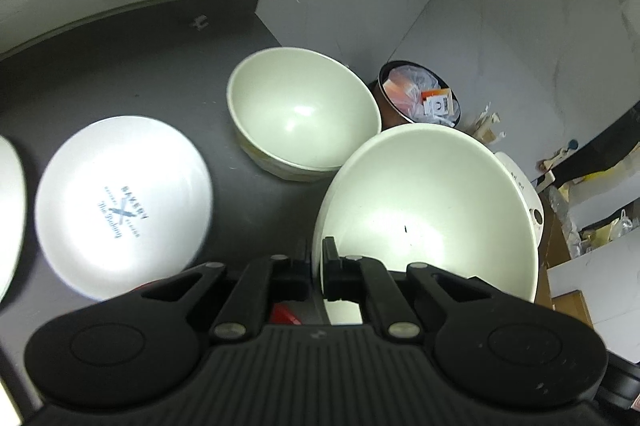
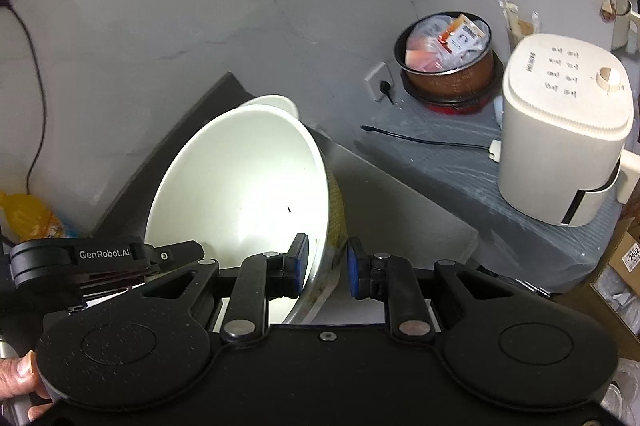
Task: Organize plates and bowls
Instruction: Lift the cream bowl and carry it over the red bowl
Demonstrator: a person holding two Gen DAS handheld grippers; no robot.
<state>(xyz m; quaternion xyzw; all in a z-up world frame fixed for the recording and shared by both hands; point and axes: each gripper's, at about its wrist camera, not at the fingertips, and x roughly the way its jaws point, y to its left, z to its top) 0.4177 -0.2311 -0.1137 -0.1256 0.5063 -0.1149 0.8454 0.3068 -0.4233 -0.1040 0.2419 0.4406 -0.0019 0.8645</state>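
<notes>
Left wrist cam: my left gripper (image 1: 318, 268) is clamped tight on the near rim of the big white bowl (image 1: 432, 201), one finger inside, one outside, w/ the bowl tilted and held over the dark table (image 1: 120, 65). A second bowl (image 1: 300, 113) sits upright on the table just behind it. A white plate (image 1: 124, 209) w/ blue print lies to the left, and the edge of another plate (image 1: 10, 209) shows at the far left.

Right wrist cam: my right gripper (image 2: 327, 264) straddles the same big bowl's opposite rim, jaws narrow; left pad is on the inner wall, right pad looks slightly off the outer wall, so can't tell if it's really gripping. A white appliance (image 2: 560, 129) and a pot (image 2: 446, 65) stand on the grey counter beyond.
</notes>
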